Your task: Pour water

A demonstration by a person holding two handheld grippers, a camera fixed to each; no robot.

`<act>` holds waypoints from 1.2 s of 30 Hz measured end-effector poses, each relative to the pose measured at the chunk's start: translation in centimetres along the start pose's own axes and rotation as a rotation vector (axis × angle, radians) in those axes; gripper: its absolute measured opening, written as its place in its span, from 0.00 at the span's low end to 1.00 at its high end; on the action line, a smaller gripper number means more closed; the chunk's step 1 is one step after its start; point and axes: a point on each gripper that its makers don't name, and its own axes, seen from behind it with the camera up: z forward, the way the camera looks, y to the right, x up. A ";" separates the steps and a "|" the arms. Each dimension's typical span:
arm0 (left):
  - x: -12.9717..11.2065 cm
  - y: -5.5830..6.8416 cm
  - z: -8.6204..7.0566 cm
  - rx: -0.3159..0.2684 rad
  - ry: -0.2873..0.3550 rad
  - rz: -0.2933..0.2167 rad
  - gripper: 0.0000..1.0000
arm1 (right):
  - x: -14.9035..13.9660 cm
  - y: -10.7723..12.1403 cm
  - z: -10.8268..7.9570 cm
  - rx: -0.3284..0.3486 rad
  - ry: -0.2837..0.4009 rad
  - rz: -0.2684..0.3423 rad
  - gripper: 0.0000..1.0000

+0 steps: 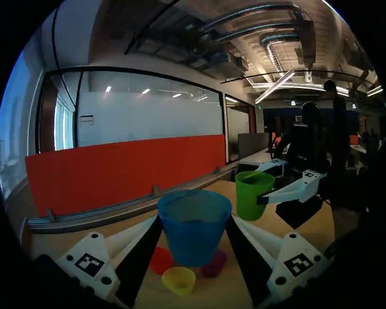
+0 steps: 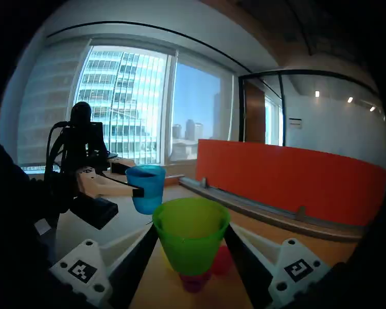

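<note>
Blue cup [image 1: 194, 226], green cup [image 1: 252, 194], three minis [image 1: 178, 279] [image 1: 161, 259] [image 1: 214, 262]

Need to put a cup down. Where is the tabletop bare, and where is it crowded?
Bare wooden tabletop runs along the grey rail under the orange partition panel, beyond the held translucent blue plastic cup. Crowded: below it and the translucent green plastic cup, the small red cup, small yellow cup and small purple cup cluster.
</note>
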 end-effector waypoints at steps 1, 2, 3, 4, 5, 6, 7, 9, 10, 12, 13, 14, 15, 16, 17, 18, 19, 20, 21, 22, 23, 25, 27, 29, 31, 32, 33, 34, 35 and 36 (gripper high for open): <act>0.1 -0.1 0.0 0.002 0.001 0.004 0.85 | 0.0 0.0 0.0 0.003 0.000 0.003 0.90; 0.1 -0.1 0.0 0.003 0.002 0.008 0.85 | 0.0 -0.1 0.1 0.006 -0.001 0.006 0.90; 0.2 -0.2 0.0 0.005 0.003 0.012 0.85 | 0.0 -0.2 0.1 0.008 0.000 0.008 0.90; 0.4 -0.3 0.0 0.007 0.005 0.018 0.85 | 0.0 -0.2 0.2 0.012 0.002 0.011 0.90; 0.6 -0.3 0.0 0.010 0.008 0.024 0.85 | 0.0 -0.3 0.2 0.015 0.005 0.014 0.89; 0.8 -0.4 0.0 0.012 0.010 0.029 0.85 | 0.0 -0.4 0.3 0.019 0.007 0.016 0.89; 1.0 -0.5 0.0 0.015 0.014 0.036 0.85 | -0.1 -0.5 0.3 0.023 0.008 0.019 0.89; 1.4 -0.6 -0.1 0.021 0.020 0.050 0.84 | -0.2 -0.8 0.5 0.033 0.009 0.023 0.89; 1.5 -0.7 -0.1 0.024 0.022 0.059 0.84 | -0.2 -0.9 0.6 0.038 0.008 0.023 0.89; 1.9 -0.9 -0.1 0.031 0.025 0.080 0.85 | -0.4 -1.3 0.8 0.047 0.005 0.021 0.89; 2.1 -0.9 -0.2 0.035 0.026 0.093 0.84 | -0.5 -1.4 0.9 0.053 0.003 0.020 0.89; 2.3 -1.0 -0.2 0.038 0.026 0.107 0.84 | -0.7 -1.7 1.1 0.059 0.000 0.018 0.89; 2.5 -1.1 -0.2 0.041 0.027 0.120 0.84 | -0.8 -1.9 1.2 0.064 -0.001 0.017 0.89; 2.7 -1.1 -0.2 0.044 0.028 0.132 0.84 | -0.9 -2.1 1.3 0.069 -0.001 0.016 0.89; 2.9 -1.2 -0.2 0.047 0.029 0.146 0.85 | -1.0 -2.3 1.5 0.075 -0.002 0.015 0.89; 3.1 -1.2 -0.2 0.050 0.030 0.159 0.85 | -1.0 -2.5 1.6 0.081 -0.002 0.015 0.89; 3.3 -1.2 -0.2 0.051 0.030 0.169 0.85 | -1.1 -2.7 1.7 0.087 -0.002 0.016 0.89; 3.5 -1.2 -0.2 0.053 0.031 0.182 0.84 | -1.1 -3.0 1.9 0.093 -0.002 0.017 0.89; 3.7 -1.1 -0.2 0.054 0.031 0.193 0.84 | -1.1 -3.2 2.0 0.099 -0.002 0.018 0.89; 3.9 -1.1 -0.2 0.056 0.031 0.205 0.85 | -1.2 -3.4 2.1 0.105 -0.002 0.018 0.89; 4.1 -1.1 -0.2 0.057 0.032 0.219 0.85 | -1.2 -3.6 2.3 0.111 -0.002 0.018 0.89; 4.4 -1.0 -0.2 0.061 0.032 0.243 0.85 | -1.3 -4.0 2.5 0.121 -0.002 0.018 0.89; 4.8 -1.0 -0.1 0.067 0.033 0.266 0.84 | -1.3 -4.4 2.6 0.130 -0.002 0.017 0.89; 5.2 -1.0 -0.1 0.072 0.033 0.285 0.85 | -1.4 -4.8 2.9 0.139 -0.002 0.017 0.89; 5.5 -1.0 0.0 0.074 0.032 0.304 0.85 | -1.5 -5.1 3.1 0.147 -0.003 0.018 0.89; 5.6 -1.0 0.0 0.075 0.032 0.316 0.84 | -1.6 -5.2 3.2 0.151 -0.004 0.018 0.89; 5.8 -1.0 0.0 0.076 0.031 0.327 0.85 | -1.7 -5.4 3.3 0.154 -0.004 0.018 0.89; 5.9 -1.0 0.1 0.078 0.030 0.341 0.85 | -1.7 -5.5 3.4 0.157 -0.005 0.018 0.89; 6.1 -1.0 0.1 0.081 0.029 0.356 0.85 | -1.7 -5.7 3.5 0.161 -0.005 0.018 0.89; 6.2 -1.0 0.1 0.083 0.027 0.369 0.84 | -1.8 -5.8 3.6 0.164 -0.005 0.018 0.89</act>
